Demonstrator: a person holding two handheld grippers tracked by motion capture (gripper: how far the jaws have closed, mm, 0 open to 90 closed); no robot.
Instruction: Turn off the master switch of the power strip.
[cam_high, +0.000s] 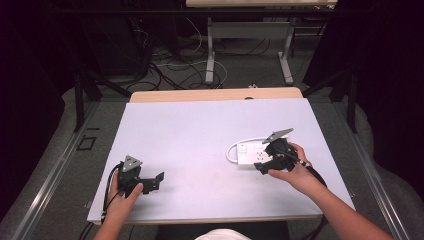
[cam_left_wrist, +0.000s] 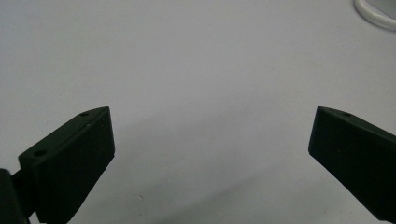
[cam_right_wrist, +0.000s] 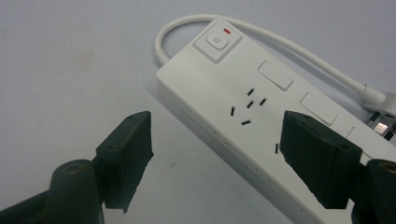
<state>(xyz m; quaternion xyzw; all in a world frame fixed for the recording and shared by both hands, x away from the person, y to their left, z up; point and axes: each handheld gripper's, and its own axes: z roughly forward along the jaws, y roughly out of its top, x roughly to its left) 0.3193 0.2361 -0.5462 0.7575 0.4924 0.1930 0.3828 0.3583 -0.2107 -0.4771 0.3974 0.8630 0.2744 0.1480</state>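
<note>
White plastic is the thing to watch: a power strip (cam_high: 251, 154) lies at the right of centre in the high view, on the pale table (cam_high: 190, 135), its cord (cam_high: 235, 147) looping round its left end. The right gripper (cam_high: 265, 165) hangs right over it, hand behind, jaws spread wide. From the right gripper view the strip (cam_right_wrist: 261, 116) runs diagonally from upper centre to lower right, the power button (cam_right_wrist: 217, 40) with its small red mark at the upper end, sockets below. One jaw sits over bare table at lower left, the other over the strip's face at lower right, so the jaws straddle the near edge and nothing is clamped.

Over at lower left in the high view, the left gripper (cam_high: 156, 181) rests low on the table, well apart from the strip. Its own view shows both jaws far apart over bare surface, with a sliver of white cord (cam_left_wrist: 376, 11) in the upper right corner.

My read: this is early going. The reach is made, the grasp or press is not; no plug or switch looks engaged yet, so closing on the strip is all to come.
</note>
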